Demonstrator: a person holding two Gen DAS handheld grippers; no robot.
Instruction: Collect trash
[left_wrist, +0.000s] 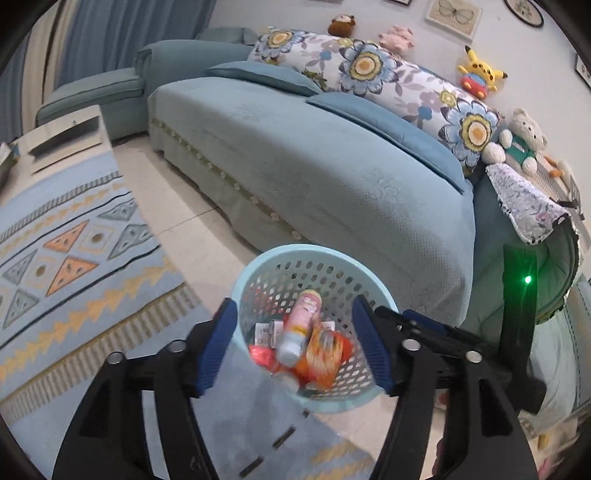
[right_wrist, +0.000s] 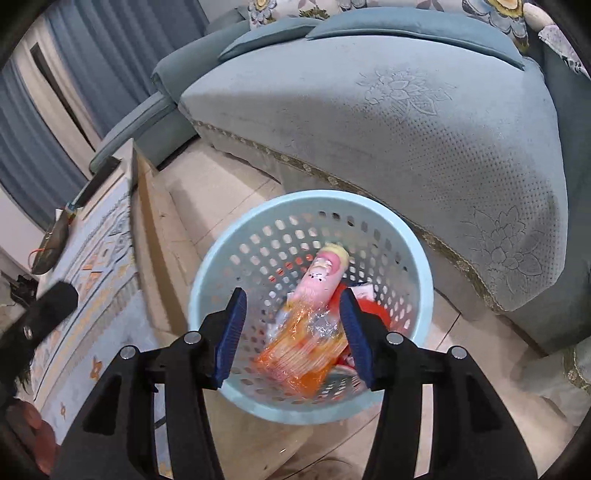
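A light-blue perforated trash basket (left_wrist: 258, 269) stands on the floor by the sofa; it also shows in the right wrist view (right_wrist: 207, 280). Inside lie a pink bottle with a cartoon face (left_wrist: 301, 325) (right_wrist: 323, 277), a blurred orange plastic wrapper (left_wrist: 325, 354) (right_wrist: 299, 354), and red and white scraps. My left gripper (left_wrist: 295, 345) is open and empty above the basket. My right gripper (right_wrist: 293, 332) is open and empty above it too; the wrapper lies below its blue fingers (right_wrist: 232, 332).
A teal sofa (left_wrist: 295, 155) with floral cushions and plush toys stands right behind the basket. A patterned blue rug (left_wrist: 74, 251) lies to the left, with a low table (left_wrist: 55, 136) beyond. The other gripper's black body (left_wrist: 517, 314) stands at the right.
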